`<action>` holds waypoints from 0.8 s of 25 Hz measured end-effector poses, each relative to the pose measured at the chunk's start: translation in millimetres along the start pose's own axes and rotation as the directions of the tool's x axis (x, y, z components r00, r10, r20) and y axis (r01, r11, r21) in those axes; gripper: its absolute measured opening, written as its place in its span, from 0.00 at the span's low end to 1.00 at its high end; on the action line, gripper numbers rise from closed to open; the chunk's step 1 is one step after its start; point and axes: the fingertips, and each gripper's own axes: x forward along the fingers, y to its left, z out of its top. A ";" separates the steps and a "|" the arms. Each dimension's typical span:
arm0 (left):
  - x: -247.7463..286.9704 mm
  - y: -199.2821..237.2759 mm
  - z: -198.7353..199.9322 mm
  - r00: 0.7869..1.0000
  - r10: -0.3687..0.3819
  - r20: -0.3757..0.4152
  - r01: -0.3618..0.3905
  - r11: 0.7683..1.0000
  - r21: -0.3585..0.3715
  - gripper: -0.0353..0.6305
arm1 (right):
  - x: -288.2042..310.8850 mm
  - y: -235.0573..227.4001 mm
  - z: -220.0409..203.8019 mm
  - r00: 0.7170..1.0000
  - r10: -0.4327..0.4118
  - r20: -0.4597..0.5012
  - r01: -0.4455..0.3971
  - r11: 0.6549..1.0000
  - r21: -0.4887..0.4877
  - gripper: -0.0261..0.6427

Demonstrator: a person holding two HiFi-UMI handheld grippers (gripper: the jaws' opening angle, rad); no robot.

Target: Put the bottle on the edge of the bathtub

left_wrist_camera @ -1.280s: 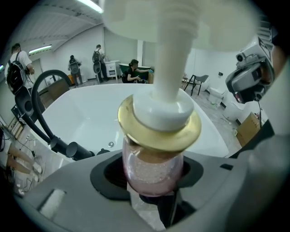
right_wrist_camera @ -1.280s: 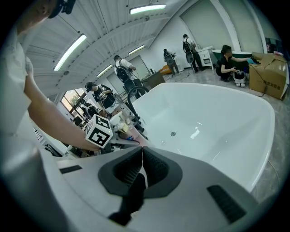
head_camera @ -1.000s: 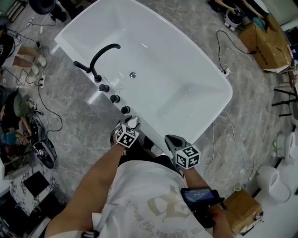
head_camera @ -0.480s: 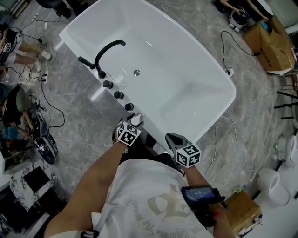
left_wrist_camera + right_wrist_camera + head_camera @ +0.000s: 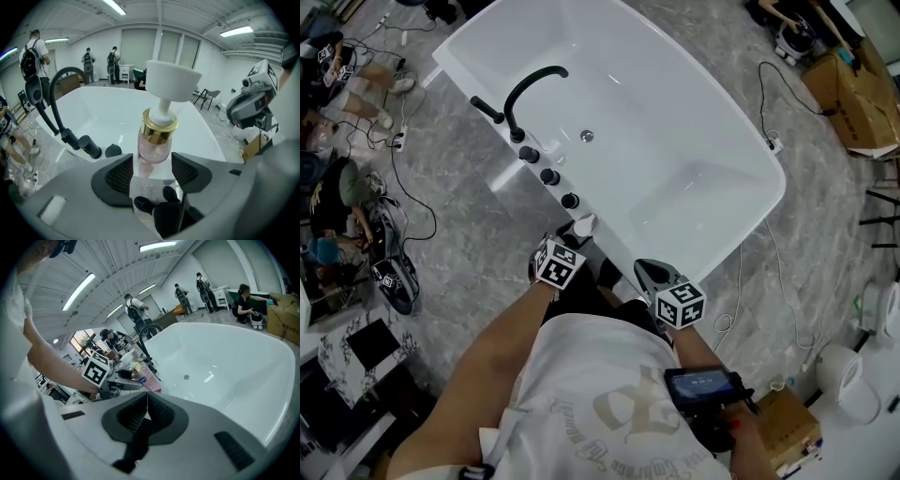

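The pink bottle with the gold ring and white pump top stands up on the near edge of the white bathtub, next to the row of black knobs. The left gripper has just been opening, and its jaws are now wide, with the bottle between them but the pads not pressing on it. The right gripper is close by over the edge, closed tight with nothing in it.
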 end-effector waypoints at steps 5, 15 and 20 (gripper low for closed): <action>-18.5 1.4 -11.5 0.999 0.025 0.031 -0.023 0.997 -0.077 0.44 | 13.5 11.6 -5.4 0.999 0.033 -0.009 -0.033 0.999 -0.017 0.05; -69.3 -5.1 -30.8 0.988 0.072 0.136 -0.036 0.967 -0.253 0.34 | 27.1 42.1 -13.0 0.996 0.084 -0.016 -0.085 0.995 -0.060 0.05; -92.9 -9.0 -31.8 0.980 0.093 0.177 -0.039 0.956 -0.289 0.28 | 25.7 53.3 -10.0 0.995 0.096 -0.005 -0.096 0.992 -0.084 0.05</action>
